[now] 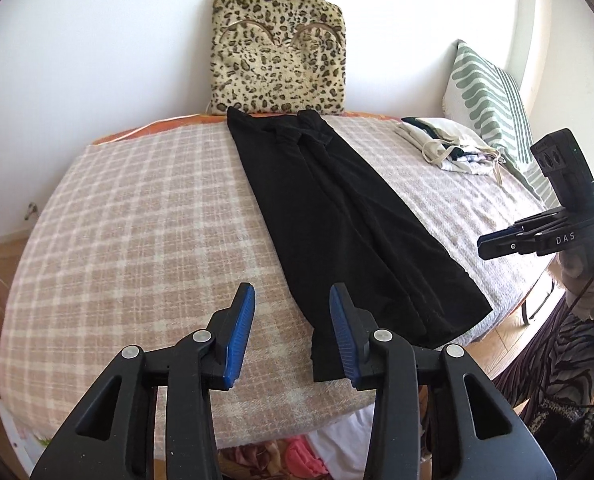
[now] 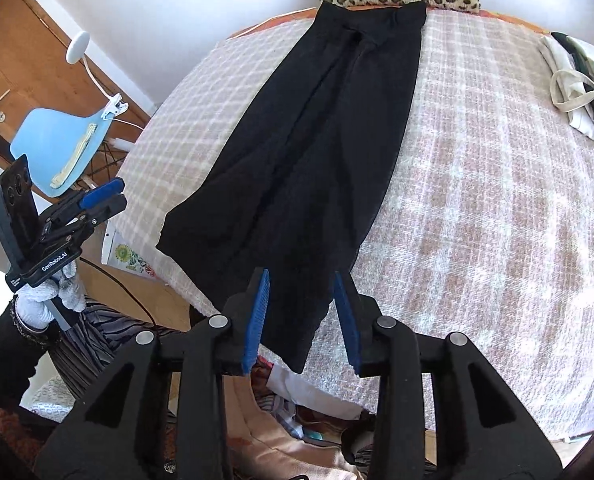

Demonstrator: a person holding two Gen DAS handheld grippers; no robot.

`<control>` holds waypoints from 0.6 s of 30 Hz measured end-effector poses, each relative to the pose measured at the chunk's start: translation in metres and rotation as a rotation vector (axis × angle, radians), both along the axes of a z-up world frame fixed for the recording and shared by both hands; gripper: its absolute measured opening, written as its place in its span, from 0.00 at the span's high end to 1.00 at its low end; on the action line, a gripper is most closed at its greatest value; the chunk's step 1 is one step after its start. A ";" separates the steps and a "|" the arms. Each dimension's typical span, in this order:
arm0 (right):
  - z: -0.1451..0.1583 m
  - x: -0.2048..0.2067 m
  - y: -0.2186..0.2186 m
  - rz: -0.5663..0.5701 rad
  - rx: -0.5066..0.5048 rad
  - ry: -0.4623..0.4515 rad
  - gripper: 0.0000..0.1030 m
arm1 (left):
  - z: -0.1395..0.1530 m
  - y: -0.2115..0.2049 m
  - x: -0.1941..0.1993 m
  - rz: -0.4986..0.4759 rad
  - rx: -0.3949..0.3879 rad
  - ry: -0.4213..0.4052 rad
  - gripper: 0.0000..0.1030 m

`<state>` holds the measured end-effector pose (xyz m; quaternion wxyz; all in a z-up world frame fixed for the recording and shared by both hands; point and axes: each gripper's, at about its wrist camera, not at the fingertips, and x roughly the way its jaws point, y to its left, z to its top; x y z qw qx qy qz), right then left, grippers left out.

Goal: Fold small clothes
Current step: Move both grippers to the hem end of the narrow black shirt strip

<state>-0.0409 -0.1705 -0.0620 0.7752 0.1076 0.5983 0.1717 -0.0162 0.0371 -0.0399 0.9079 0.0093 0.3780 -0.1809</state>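
Observation:
A pair of black trousers (image 1: 337, 216) lies flat and lengthwise on the checked bed cover (image 1: 137, 216), waistband at the far end by the wall, leg hems at the near edge. It also shows in the right wrist view (image 2: 317, 152). My left gripper (image 1: 293, 308) is open and empty, above the near edge beside the left hem. My right gripper (image 2: 301, 292) is open and empty, its jaws either side of the near hem without touching it. The right gripper also shows in the left wrist view (image 1: 493, 246), the left gripper in the right wrist view (image 2: 101, 196).
A leopard-print cushion (image 1: 277, 52) leans on the wall behind the waistband. A green striped pillow (image 1: 489, 96) and a pile of pale clothes (image 1: 445, 144) lie at the far right of the bed. A blue chair (image 2: 61, 140) and a wooden door stand left of the bed.

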 end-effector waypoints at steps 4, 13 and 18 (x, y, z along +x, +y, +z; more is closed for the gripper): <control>-0.016 -0.006 -0.009 -0.038 0.028 0.044 0.65 | -0.017 0.010 0.012 -0.003 -0.104 0.121 0.61; -0.047 -0.029 -0.010 -0.061 0.105 0.121 0.65 | -0.052 0.006 0.018 -0.024 -0.182 0.286 0.63; -0.049 -0.033 -0.012 -0.075 0.153 0.125 0.65 | -0.070 -0.007 0.019 -0.064 -0.261 0.392 0.77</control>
